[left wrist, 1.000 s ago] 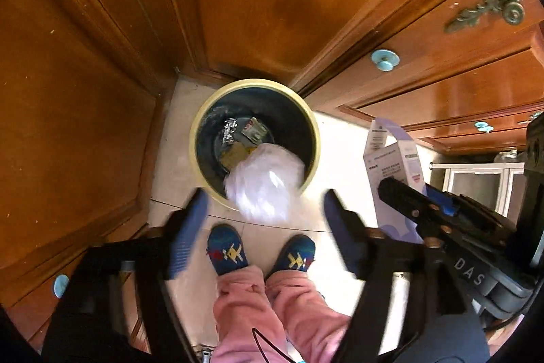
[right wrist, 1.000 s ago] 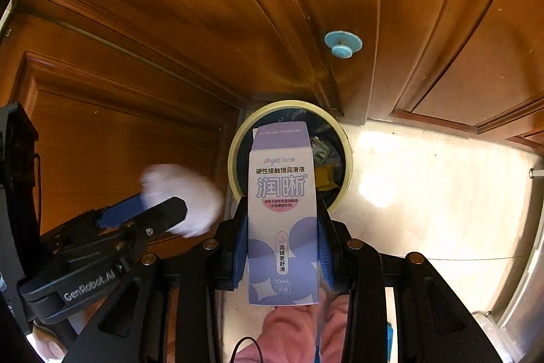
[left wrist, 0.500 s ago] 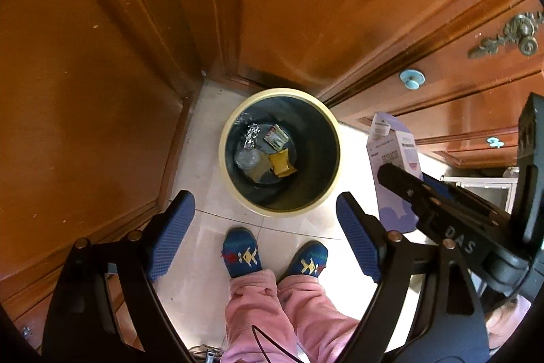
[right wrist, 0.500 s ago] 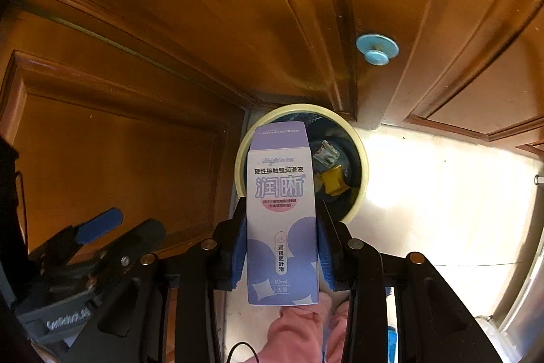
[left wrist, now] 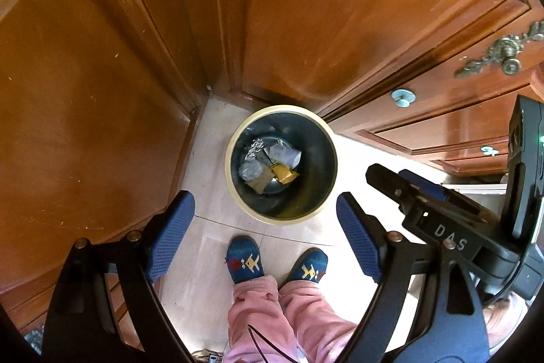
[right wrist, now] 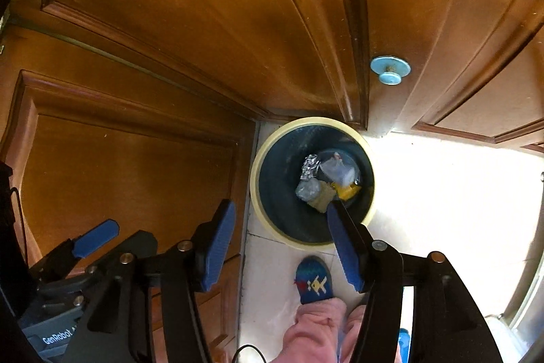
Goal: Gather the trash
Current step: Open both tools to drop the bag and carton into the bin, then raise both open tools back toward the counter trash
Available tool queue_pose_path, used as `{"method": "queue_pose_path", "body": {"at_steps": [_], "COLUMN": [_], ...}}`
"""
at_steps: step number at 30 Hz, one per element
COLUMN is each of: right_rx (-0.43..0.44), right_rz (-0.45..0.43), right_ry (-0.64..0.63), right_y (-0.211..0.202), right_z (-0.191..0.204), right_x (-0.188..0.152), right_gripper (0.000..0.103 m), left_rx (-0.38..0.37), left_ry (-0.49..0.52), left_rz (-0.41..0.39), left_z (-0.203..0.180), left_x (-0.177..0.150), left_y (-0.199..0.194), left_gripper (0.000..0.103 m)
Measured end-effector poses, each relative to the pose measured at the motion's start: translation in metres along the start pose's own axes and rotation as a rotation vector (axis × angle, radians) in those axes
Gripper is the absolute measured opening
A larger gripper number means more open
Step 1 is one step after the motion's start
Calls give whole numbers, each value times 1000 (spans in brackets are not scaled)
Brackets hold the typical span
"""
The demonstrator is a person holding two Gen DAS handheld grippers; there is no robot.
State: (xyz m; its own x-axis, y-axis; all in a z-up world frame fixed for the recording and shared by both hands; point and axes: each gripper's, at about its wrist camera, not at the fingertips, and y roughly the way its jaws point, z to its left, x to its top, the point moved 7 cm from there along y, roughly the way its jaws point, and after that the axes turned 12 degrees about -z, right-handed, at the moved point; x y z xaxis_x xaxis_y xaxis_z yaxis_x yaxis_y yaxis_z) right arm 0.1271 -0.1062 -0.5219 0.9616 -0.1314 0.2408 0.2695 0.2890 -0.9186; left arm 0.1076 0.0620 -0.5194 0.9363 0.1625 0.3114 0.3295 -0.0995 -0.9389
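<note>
A round dark trash bin with a cream rim stands on the tile floor in a corner of wooden doors; it also shows in the right wrist view. Inside lie crumpled foil, a pale box-like piece, a yellow wrapper and other scraps. My left gripper is open and empty, held above the bin's near side. My right gripper is open and empty, above the bin's near left rim. The right gripper also shows in the left wrist view.
Wooden doors and panels close in behind and left of the bin. Blue round knobs and a brass handle sit on the cabinet fronts. The person's blue slippers and pink trousers stand just before the bin.
The white crumpled wad fell from my left gripper into the bin. My right gripper then opened and the purple-white carton left it; a pale piece now lies in the bin.
</note>
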Motion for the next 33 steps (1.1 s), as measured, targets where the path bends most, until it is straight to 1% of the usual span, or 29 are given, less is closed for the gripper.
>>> {"method": "queue_pose_path", "body": {"at_steps": [4, 7, 10, 14, 19, 23, 29, 33], "right_rx": [-12, -13, -11, -14, -23, -19, -39, -52], "right_rz": [-6, -18, -31, -55, -113, -196, -350, -460], "right_ry": [4, 10, 5, -9, -40, -56, -87, -104], "right_y": [-17, -45, -79, -132, -208, -270, -352, -396], "right_z": [-5, -7, -6, 2, 25, 39, 65, 87], "right_x": [2, 8, 10, 13, 22, 38, 69, 92], "right_gripper": [58, 58, 58, 58, 58, 58, 61, 63], "left_rx": [-17, -35, -54, -95, -146, -149, -216, -234], "left_ry": [5, 13, 29, 62, 95, 155, 170, 213], "left_rz": [-5, -19, -42, -87, -147, -214, -292, -380], "left_z": [-11, -23, -38, -61, -84, -95, -102, -104], "left_x": [5, 12, 19, 33, 54, 72, 111, 142], "left_y": [-21, -45, -77, -129, -199, -250, -320, -365], "left_gripper": [83, 83, 83, 83, 83, 83, 83, 83]}}
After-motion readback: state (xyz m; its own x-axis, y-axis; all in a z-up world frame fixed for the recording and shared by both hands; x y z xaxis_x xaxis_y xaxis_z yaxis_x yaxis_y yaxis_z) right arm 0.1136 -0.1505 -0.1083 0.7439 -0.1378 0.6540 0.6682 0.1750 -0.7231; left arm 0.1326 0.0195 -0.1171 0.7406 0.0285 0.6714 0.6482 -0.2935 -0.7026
